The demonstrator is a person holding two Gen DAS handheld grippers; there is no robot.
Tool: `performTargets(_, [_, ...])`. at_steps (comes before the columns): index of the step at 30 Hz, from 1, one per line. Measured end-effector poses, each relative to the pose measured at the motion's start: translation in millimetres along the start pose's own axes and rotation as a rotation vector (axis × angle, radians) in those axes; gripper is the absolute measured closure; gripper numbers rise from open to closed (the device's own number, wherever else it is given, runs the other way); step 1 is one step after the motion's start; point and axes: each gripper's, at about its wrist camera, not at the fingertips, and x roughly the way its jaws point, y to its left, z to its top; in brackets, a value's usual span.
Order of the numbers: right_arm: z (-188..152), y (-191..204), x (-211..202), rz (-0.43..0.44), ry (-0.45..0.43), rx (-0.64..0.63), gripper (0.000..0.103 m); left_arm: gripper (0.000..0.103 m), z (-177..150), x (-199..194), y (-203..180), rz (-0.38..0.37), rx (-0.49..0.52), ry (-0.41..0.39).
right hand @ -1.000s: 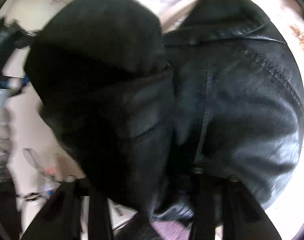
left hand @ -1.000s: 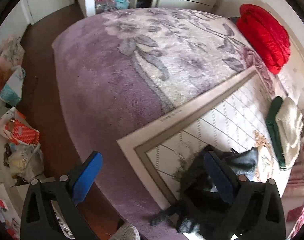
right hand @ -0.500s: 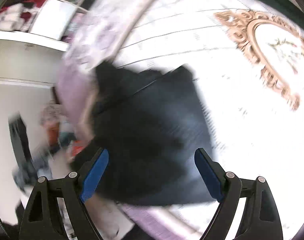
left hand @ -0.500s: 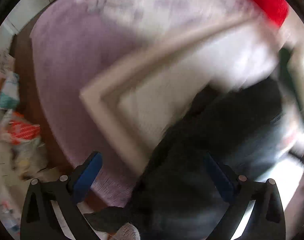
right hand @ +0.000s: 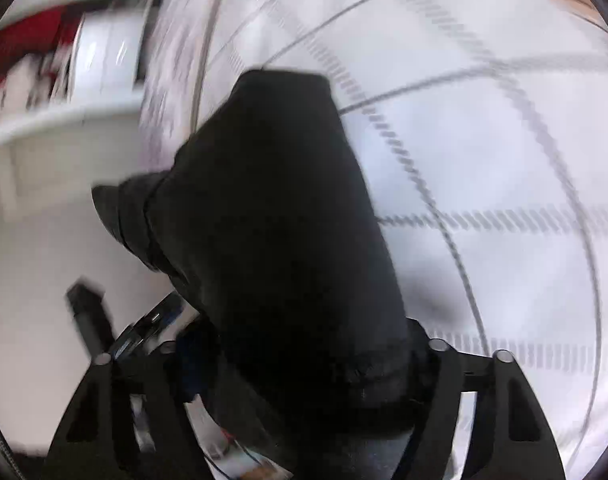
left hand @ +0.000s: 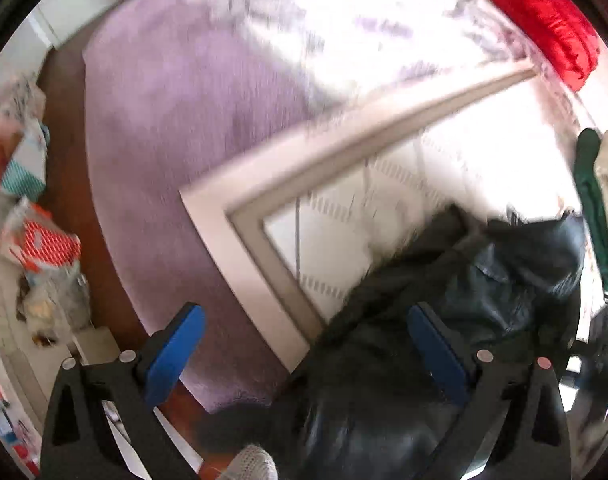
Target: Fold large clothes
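The right gripper (right hand: 304, 344), spread half a second earlier, had pinched the black jacket (right hand: 280, 216) for spreading, while the left gripper (left hand: 300, 344) hung spread above the bed (left hand: 192, 120)

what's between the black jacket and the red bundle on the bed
In the left wrist view, only the cream quilted mat lies between the black jacket and the red bundle.

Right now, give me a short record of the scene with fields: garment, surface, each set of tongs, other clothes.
garment: black leather jacket, crumpled at the bed's near corner
surface: cream checked blanket over a purple bedspread
left tongs: open, empty, over the jacket's edge
right tongs: black fabric fills the gap; pads hidden
other clothes: red jacket, folded green garment
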Motion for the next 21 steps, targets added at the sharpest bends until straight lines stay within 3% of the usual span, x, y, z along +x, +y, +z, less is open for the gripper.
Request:
performTargets(2, [-26,-17,-22,0.005,-0.123,0.151,0.031,0.000,7,-20,-6,0.003,0.019,-0.050])
performTargets(4, [-65,-56,-45,0.073,-0.235,0.417,0.025,0.000,9,-33,-18,-0.012,0.050,-0.067])
performTargets(5, [-78,-66,-50,0.078,-0.255,0.475,0.016,0.000,7,-34,-24,-0.026,0.058,-0.065])
performTargets(7, [-106,-82,-56,0.022,-0.191,0.534,0.014,0.000,2,-32,-42,-0.059,0.083,-0.046])
performTargets(9, [-124,-85,-67,-0.022,-0.123,0.506,0.014,0.000,-8,-23,-66,-0.090,0.126,-0.014])
performTargets(10, [-131,-81,-82,-0.080,-0.137,0.472,0.014,0.000,-14,-17,-78,-0.096,0.149,-0.003])
performTargets(13, [-137,-56,-132,-0.264,-0.253,0.350,0.014,0.000,-25,0,-101,-0.079,0.186,0.008])
performTargets(15, [-132,-35,-163,-0.283,-0.354,0.238,0.020,0.000,-27,18,-106,-0.034,0.183,0.027])
performTargets(17, [-110,-21,-174,-0.251,-0.341,0.117,0.059,0.000,-25,38,-101,-0.015,0.153,0.067])
performTargets(20, [-60,-12,-161,-0.190,-0.235,0.028,0.068,0.000,-24,56,-86,-0.035,0.092,0.113])
performTargets(21, [-41,-5,-147,-0.227,-0.231,0.009,0.069,0.000,-23,58,-83,-0.035,0.092,0.116])
